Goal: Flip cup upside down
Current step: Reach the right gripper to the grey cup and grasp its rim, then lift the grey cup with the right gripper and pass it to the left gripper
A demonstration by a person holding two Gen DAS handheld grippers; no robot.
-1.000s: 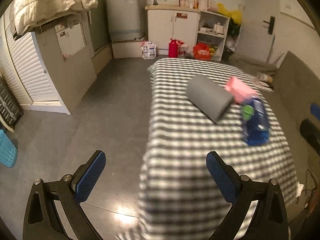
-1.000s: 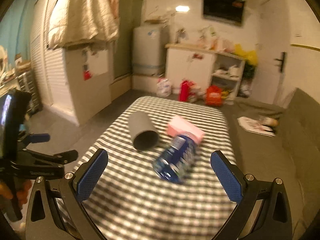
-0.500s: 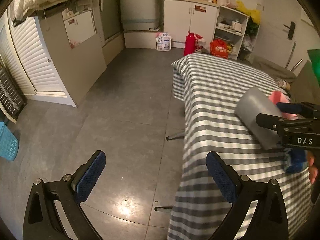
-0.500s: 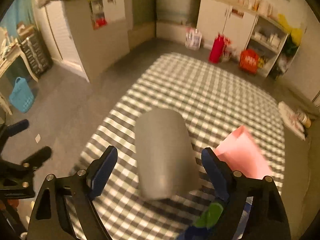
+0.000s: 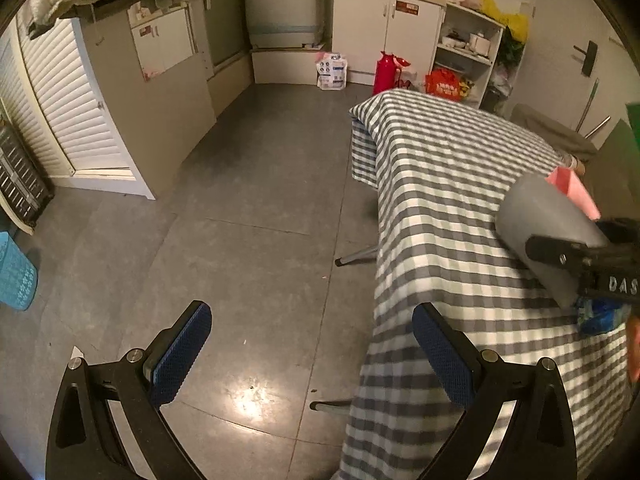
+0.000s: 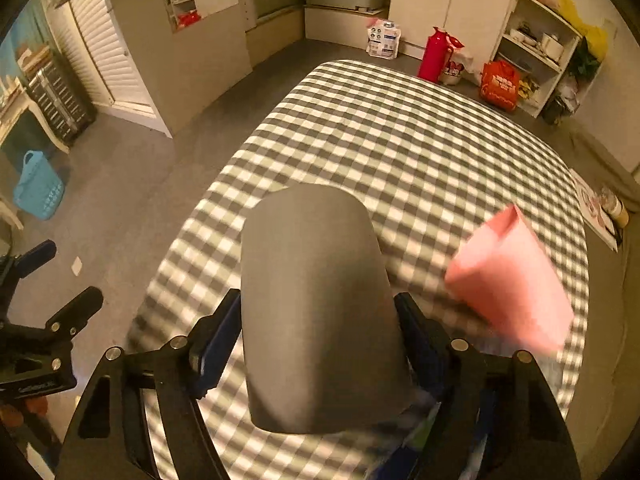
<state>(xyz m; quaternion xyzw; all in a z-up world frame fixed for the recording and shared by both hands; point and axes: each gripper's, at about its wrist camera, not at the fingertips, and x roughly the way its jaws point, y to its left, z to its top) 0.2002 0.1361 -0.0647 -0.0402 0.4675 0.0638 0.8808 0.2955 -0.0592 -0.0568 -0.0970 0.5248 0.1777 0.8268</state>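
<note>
The right wrist view looks down on the gray cup (image 6: 316, 312), which fills the lower middle of the frame, lying on its side on the gray-and-white checkered tablecloth (image 6: 400, 136). The right gripper (image 6: 320, 340) has its blue-padded fingers (image 6: 218, 340) pressed against the cup's two flanks, clenched on it near its wider end, which points toward the camera. At middle right a pink box (image 6: 512, 280) lies close beside the cup, blurred. Below the cup at the lower right edge there is a blurred blue and green thing, too smeared to name. The left gripper's black frame (image 6: 44, 332) shows at the lower left edge, over the floor and well apart from the cup.

The left wrist view shows what the other cannot: the side of the table, with the tablecloth (image 5: 452, 184) hanging over metal legs (image 5: 356, 256) on a gray tiled floor (image 5: 248, 208). Here the left gripper (image 5: 312, 356) is spread wide and holds nothing, one finger in the lower left over the floor, the other in the lower middle before the cloth's hanging edge. At the right edge of this frame the cup (image 5: 548, 220) appears from the side, with a black arm of the right gripper (image 5: 580, 260), lettered "DAS", crossing its lower part. The pink box (image 5: 572, 188) peeks out behind the cup. A red thermos (image 5: 383, 74) stands on the floor by white cabinets (image 5: 384, 28) at upper middle.
</note>
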